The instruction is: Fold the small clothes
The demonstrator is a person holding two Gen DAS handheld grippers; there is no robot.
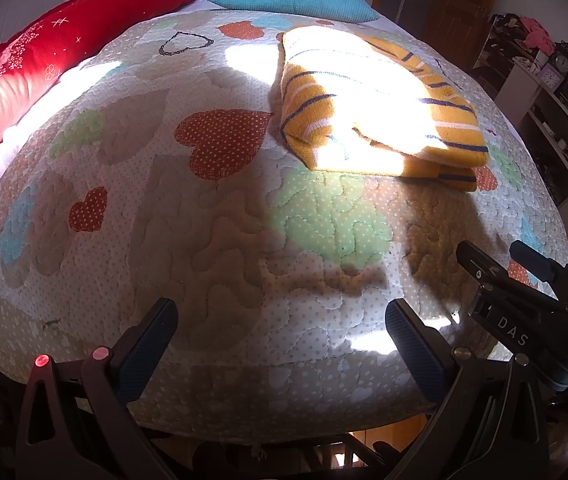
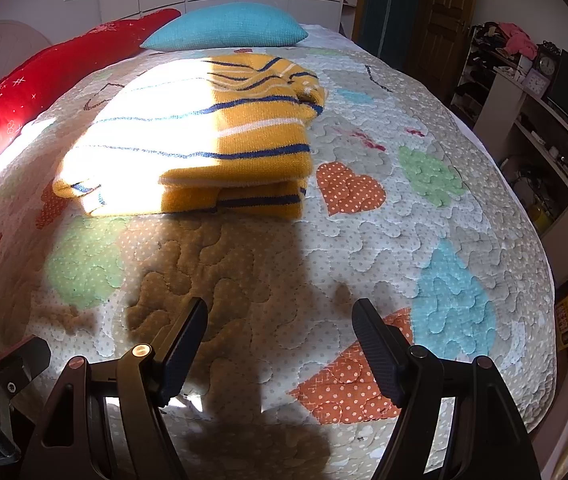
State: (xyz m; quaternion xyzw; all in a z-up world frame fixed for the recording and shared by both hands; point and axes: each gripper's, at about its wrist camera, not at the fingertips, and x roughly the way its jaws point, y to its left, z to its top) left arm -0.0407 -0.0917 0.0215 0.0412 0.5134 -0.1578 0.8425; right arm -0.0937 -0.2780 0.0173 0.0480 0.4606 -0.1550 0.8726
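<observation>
A yellow sweater with blue and white stripes (image 1: 380, 108) lies folded in a flat stack on the quilted bedspread, partly in bright sunlight. It also shows in the right wrist view (image 2: 204, 140). My left gripper (image 1: 280, 312) is open and empty, low over the near edge of the bed, well short of the sweater. My right gripper (image 2: 280, 316) is open and empty, also over the near part of the quilt, apart from the sweater. The right gripper's body (image 1: 524, 300) shows at the right of the left wrist view.
The heart-patterned quilt (image 2: 364, 240) covers the bed. A red duvet (image 1: 24, 76) lies along the left side and a turquoise pillow (image 2: 224, 32) at the head. Shelves with clocks and clutter (image 2: 532, 88) stand to the right, beside a wooden door (image 2: 440, 20).
</observation>
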